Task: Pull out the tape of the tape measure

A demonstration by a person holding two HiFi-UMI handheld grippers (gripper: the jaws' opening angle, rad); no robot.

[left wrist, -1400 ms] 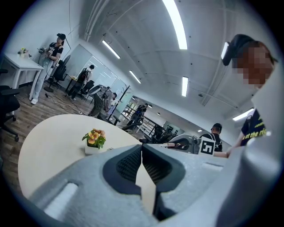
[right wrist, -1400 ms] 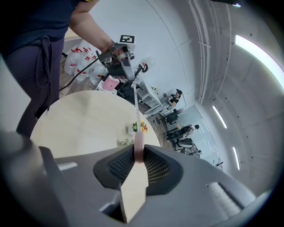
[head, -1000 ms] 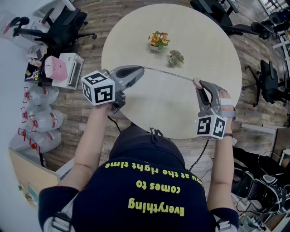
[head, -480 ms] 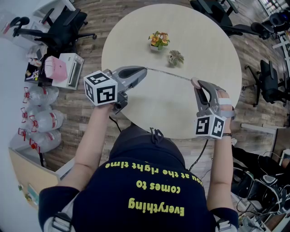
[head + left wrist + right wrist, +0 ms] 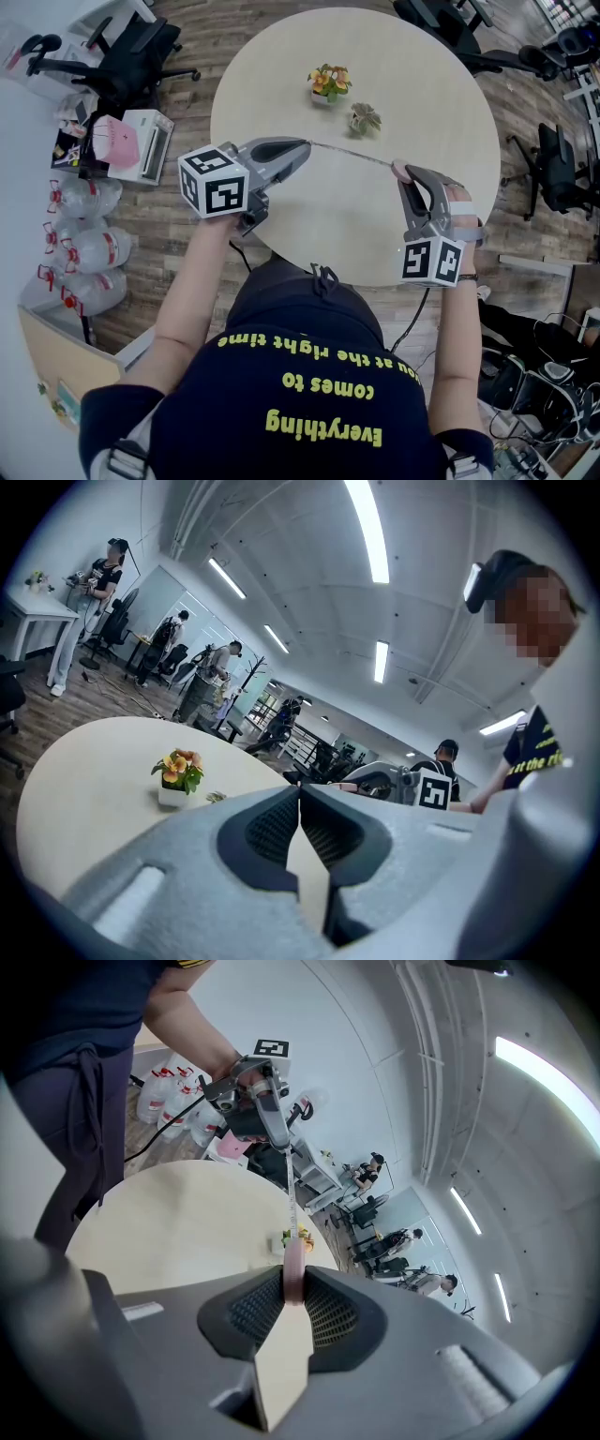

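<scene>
A thin tape [image 5: 352, 153] is stretched in the air above the round beige table [image 5: 431, 84], between my two grippers. My left gripper [image 5: 305, 146] is shut on the tape's free end; in the left gripper view its jaws [image 5: 300, 797] are pressed together and the tape itself does not show. My right gripper [image 5: 401, 172] is shut on the small pink tape measure case [image 5: 400, 169]. In the right gripper view the pink case [image 5: 292, 1269] sits between the pads, and the tape [image 5: 288, 1199] runs from it up to the left gripper [image 5: 284, 1152].
A potted orange flower [image 5: 328, 82] and a small succulent [image 5: 364, 119] stand on the table beyond the tape. Office chairs [image 5: 122, 52] ring the table. Water bottles [image 5: 80, 244] lie on the floor at the left. Other people [image 5: 89, 621] work in the background.
Both grippers have drifted slightly towards each other, so the span of tape is a little shorter. Both grips are unchanged.
</scene>
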